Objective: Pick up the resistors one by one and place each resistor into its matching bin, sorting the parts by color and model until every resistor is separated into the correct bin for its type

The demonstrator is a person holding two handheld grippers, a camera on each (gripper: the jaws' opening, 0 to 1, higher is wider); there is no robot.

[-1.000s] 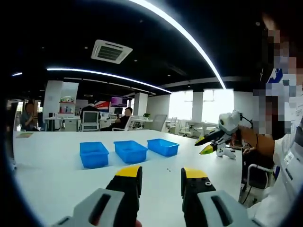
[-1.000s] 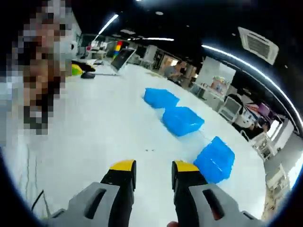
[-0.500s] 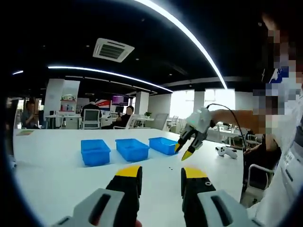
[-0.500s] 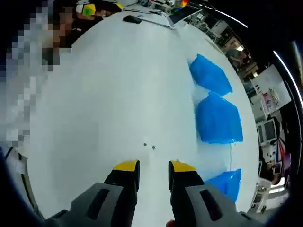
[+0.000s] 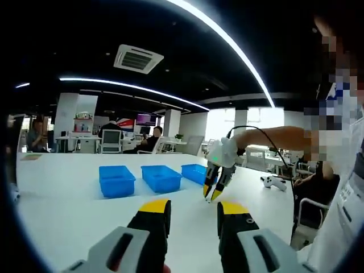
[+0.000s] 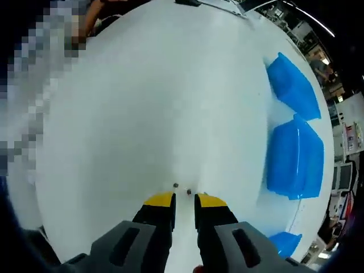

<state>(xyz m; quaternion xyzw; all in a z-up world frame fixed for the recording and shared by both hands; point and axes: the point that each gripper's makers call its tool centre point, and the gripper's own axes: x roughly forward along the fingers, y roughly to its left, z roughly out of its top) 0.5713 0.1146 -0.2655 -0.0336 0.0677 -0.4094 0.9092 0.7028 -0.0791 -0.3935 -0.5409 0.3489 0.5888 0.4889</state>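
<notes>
Two tiny dark resistors point(image 6: 176, 185) point(image 6: 189, 192) lie on the white table point(image 6: 142, 114), just ahead of my right gripper point(image 6: 185, 200). Its yellow-tipped jaws stand open by a narrow gap, and the nearer resistor sits right at that gap. Three blue bins point(image 6: 293, 85) point(image 6: 296, 159) point(image 6: 281, 244) line up to the right. In the left gripper view the same bins point(image 5: 117, 180) point(image 5: 161, 178) point(image 5: 196, 173) stand in a row mid-table. My right gripper point(image 5: 211, 194) points down at the table beside them. My left gripper point(image 5: 193, 207) hovers open and empty above the near table.
A person's arm point(image 5: 278, 139) reaches in from the right, holding the right gripper. A white game controller point(image 5: 274, 182) lies at the table's right edge. People sit at desks in the office behind. Bare table point(image 5: 68, 210) spreads in front of the bins.
My right gripper has swung over and dropped toward the table, down to the two resistors, and its jaws have narrowed. The left gripper has hardly moved.
</notes>
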